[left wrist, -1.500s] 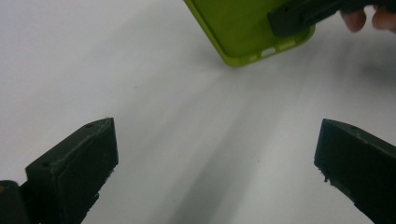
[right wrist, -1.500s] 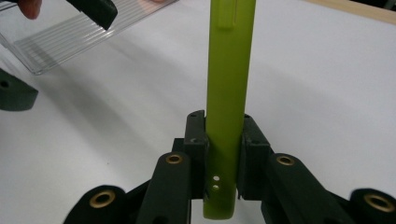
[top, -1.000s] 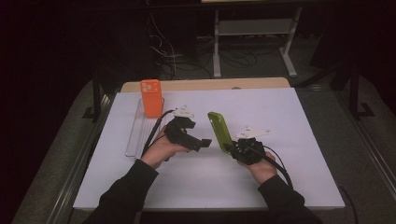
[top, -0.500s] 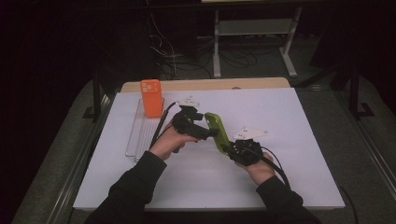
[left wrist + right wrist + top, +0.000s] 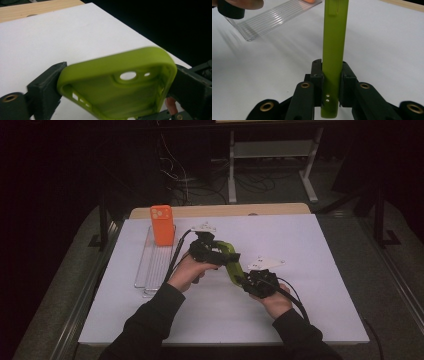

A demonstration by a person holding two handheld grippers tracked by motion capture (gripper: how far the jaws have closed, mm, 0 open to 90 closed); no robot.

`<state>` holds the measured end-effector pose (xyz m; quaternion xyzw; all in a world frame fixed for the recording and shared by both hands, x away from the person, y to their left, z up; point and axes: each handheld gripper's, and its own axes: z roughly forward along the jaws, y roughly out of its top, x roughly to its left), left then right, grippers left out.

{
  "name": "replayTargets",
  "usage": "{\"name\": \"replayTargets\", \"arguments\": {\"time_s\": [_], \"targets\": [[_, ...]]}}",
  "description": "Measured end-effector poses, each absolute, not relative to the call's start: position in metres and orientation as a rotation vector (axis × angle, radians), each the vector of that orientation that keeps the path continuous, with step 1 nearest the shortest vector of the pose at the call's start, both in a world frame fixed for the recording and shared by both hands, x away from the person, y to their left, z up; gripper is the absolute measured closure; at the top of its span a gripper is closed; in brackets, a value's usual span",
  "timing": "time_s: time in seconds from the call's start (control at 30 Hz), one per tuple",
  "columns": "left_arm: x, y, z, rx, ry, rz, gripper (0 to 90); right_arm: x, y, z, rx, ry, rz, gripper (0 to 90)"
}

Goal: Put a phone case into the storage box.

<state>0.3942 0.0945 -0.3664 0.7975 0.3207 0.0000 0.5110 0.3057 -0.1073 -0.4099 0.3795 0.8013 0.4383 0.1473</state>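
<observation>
While the right gripper (image 5: 247, 281) clamps 1 end of the lime-green soft rubber phone case (image 5: 231, 263) above the white table (image 5: 325, 270), the left gripper (image 5: 117, 82), jaws just closing across its width, should squeeze evenly.

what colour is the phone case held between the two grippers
Lime green. The phone case shows best in the left gripper view, its hollow inner side facing the camera.

**Other stuff sitting around**

There's an orange phone case (image 5: 162, 224) standing upright at the far end of a clear ribbed tray (image 5: 154, 266) on the left of the white surface (image 5: 320, 270). Wooden edge (image 5: 270, 209) at the back, metal shelf frame (image 5: 272, 155) behind.
</observation>
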Motion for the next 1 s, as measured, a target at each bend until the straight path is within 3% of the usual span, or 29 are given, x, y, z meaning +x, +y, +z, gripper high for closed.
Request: {"name": "replayTargets", "arguments": {"time_s": [0.47,0.77,1.0], "targets": [[0.396,0.088,-0.364,1.926,0.732,0.015,13.1,0.309,-0.109,-0.416,1.085,2.331,1.226,74.5],[0.399,0.092,-0.349,1.941,0.743,0.08,14.2,0.315,-0.12,-0.413,1.087,2.355,1.22,35.3],[0.402,0.107,-0.328,1.936,0.77,0.118,14.4,0.32,-0.14,-0.417,1.066,2.343,1.236,11.9]]}}
